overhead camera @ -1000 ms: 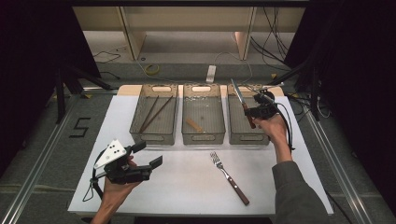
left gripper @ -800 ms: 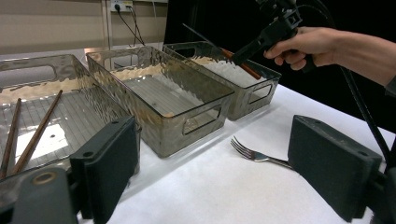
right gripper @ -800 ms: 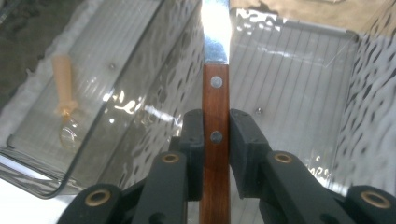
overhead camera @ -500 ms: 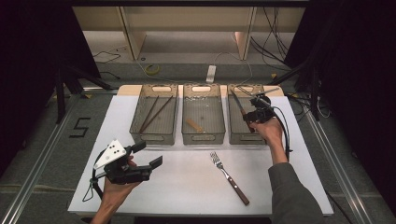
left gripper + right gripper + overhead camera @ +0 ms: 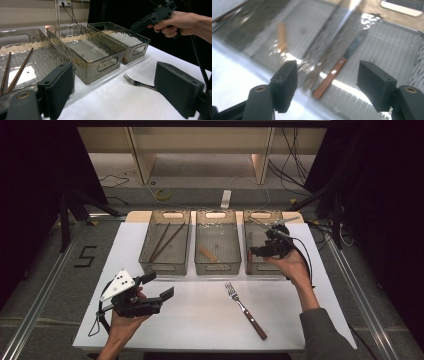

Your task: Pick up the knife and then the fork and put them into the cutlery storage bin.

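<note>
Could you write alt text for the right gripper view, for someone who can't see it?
Two black jaws of the right gripper stand open above a clear plastic bin; a knife with a brown wooden handle lies on the bin's ribbed floor, between the jaws but untouched. To the left, a neighbouring clear bin holds a small tan wooden piece.

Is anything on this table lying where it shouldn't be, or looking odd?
The silver fork with a brown handle lies loose on the white tabletop, outside the three clear plastic bins. Other utensils are binned: brown chopsticks left, a brown-handled knife right.

Bright overhead light on table [image 5: 200, 320], dark surroundings, glare and blur on bins [image 5: 367, 27]
</note>
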The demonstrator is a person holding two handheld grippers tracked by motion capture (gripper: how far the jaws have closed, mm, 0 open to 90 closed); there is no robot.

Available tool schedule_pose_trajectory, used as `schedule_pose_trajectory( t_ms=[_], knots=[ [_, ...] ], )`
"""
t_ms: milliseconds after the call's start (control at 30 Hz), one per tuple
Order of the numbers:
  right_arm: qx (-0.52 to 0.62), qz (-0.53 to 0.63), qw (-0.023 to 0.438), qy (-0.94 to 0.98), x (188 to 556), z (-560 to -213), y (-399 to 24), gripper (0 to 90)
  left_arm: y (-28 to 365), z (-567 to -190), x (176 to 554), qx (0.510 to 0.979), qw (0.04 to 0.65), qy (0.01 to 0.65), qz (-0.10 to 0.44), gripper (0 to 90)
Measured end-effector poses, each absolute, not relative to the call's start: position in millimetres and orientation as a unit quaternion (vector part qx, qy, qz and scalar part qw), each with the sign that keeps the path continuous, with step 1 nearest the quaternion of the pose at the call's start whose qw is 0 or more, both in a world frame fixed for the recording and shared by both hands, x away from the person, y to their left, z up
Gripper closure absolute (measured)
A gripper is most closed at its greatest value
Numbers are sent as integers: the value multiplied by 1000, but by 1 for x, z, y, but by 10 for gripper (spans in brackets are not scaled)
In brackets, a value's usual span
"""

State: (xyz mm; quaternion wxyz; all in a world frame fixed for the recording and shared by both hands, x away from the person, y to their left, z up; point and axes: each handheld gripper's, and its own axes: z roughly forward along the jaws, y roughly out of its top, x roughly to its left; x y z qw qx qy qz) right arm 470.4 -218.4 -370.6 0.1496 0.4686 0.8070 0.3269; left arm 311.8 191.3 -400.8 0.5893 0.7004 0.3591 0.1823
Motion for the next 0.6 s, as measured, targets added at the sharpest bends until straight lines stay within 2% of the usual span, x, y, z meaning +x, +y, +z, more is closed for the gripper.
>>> schedule_pose_trajectory(
  t_ms=[367, 600],
  knots=[
    [401, 344, 133, 838, 404, -372, -205, 287, 191, -401, 312, 701, 590, 359, 180, 156],
    [387, 346, 127, 845, 386, -373, -201, 286, 190, -401, 312, 704, 586, 358, 181, 156]
  ],
)
